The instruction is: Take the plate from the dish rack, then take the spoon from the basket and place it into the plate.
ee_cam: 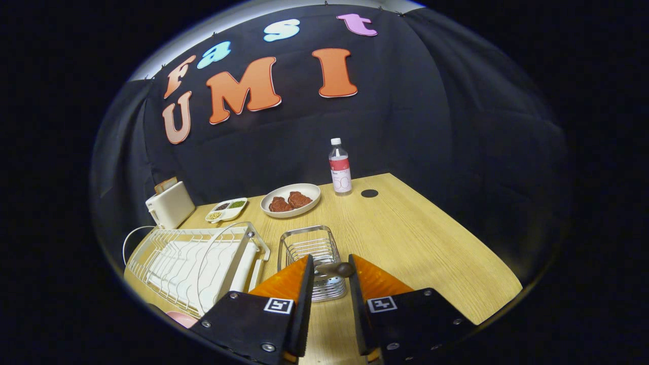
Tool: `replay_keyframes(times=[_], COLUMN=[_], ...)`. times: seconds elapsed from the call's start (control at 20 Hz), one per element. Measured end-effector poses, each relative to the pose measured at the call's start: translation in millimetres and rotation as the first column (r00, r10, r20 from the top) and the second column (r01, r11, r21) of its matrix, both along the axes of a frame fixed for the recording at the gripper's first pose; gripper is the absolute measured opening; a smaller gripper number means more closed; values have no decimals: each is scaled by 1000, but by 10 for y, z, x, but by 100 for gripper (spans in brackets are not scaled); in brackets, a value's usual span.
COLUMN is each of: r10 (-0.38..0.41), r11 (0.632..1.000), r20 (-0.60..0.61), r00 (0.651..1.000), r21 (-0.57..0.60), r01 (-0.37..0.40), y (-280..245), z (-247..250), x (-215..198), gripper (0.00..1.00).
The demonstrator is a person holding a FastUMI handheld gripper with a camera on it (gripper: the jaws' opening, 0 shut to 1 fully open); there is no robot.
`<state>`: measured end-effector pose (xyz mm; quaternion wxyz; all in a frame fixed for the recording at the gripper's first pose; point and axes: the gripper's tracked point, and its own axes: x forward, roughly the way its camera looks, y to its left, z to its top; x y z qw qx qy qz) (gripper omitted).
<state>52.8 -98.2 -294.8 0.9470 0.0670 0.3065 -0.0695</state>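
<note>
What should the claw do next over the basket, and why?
Probably close the claw on the spoon. Its dark handle lies crosswise in the open gap between the fingers, above the basket, but whether both fingers touch it yet is unclear. The rack beside it looks empty of plates, and a pink edge, possibly the plate, sits near the rack, so the spoon step seems due.

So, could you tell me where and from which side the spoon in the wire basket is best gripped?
Grip the spoon by its dark handle, coming down from above. The handle lies across the rim of the wire basket, and its rounded end pokes out between the fingertips of the gripper, which stands open around it. The bowl end sits hidden inside the basket, so the handle is likely the only reachable part.
</note>
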Motion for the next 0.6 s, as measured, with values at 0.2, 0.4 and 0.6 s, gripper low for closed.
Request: replay_keyframes(times=[0.2,0.4,0.6], r10=[17,34,48], r11=[999,999,995], r20=[38,45,34], r00=[999,998,998], r21=[35,-6,-85], r01=[-18,-34,-45], y=[141,195,190], z=[83,132,217], x=[94,205,276], gripper=[22,12,9])
